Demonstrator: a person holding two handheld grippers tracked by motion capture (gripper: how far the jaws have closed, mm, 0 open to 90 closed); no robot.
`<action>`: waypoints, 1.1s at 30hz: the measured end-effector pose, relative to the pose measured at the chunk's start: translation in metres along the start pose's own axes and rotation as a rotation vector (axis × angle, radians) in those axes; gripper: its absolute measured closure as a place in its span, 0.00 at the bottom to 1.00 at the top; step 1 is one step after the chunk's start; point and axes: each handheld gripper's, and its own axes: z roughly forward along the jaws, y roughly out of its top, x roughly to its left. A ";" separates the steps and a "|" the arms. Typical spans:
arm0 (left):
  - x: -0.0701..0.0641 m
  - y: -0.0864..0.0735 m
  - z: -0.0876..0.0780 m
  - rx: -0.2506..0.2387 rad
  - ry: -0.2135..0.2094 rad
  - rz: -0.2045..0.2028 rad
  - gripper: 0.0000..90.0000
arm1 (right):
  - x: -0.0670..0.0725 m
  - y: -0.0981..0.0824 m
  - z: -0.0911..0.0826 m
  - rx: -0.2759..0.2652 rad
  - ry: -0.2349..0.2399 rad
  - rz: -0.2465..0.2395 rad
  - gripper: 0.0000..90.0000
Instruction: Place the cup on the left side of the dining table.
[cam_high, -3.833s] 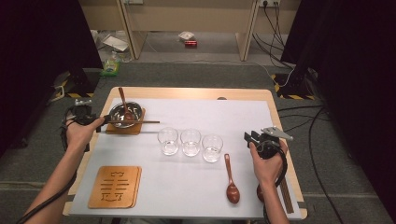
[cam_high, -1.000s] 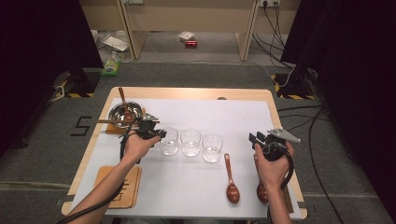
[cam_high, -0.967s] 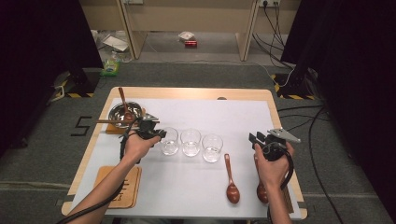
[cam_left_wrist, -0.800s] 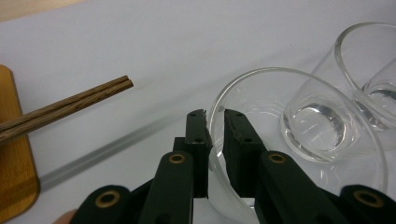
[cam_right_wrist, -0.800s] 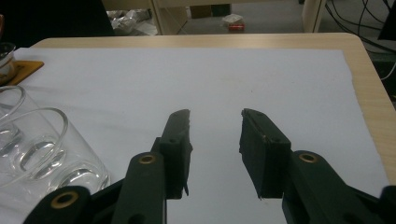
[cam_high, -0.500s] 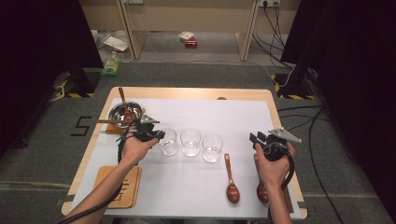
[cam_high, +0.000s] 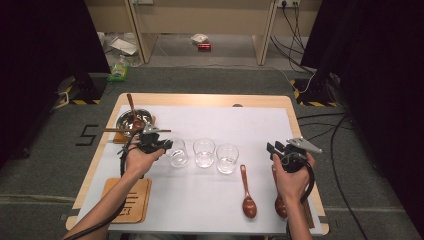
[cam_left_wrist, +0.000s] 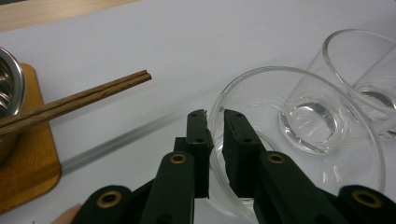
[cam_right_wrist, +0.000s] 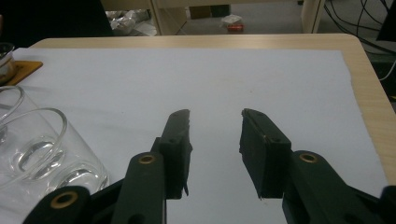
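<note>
**Thin grip on a glass rim**

On the white worktop (cam_high: 320, 135), the leftmost glass (cam_high: 177, 152) of three stands by the bowl (cam_high: 131, 120). The left claw (cam_left_wrist: 215, 123) pinches its wall, one jaw inside. Lifted crookedly, the glass could slip or knock its neighbour (cam_left_wrist: 359, 79). The right claw (cam_right_wrist: 215, 123) waits half-open, empty.

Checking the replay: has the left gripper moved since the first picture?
Yes. The left gripper went from the metal bowl rightward to the nearest glass.
</note>
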 end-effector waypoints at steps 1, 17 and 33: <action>0.000 0.000 -0.001 -0.002 0.002 0.000 0.89 | 0.000 0.000 0.000 0.000 0.000 0.000 0.70; 0.008 0.004 -0.015 -0.026 0.011 -0.005 0.89 | 0.000 0.000 0.000 -0.001 -0.002 -0.001 0.70; 0.016 0.005 -0.027 -0.044 0.027 -0.016 0.89 | 0.001 0.000 0.000 -0.001 -0.002 -0.001 0.70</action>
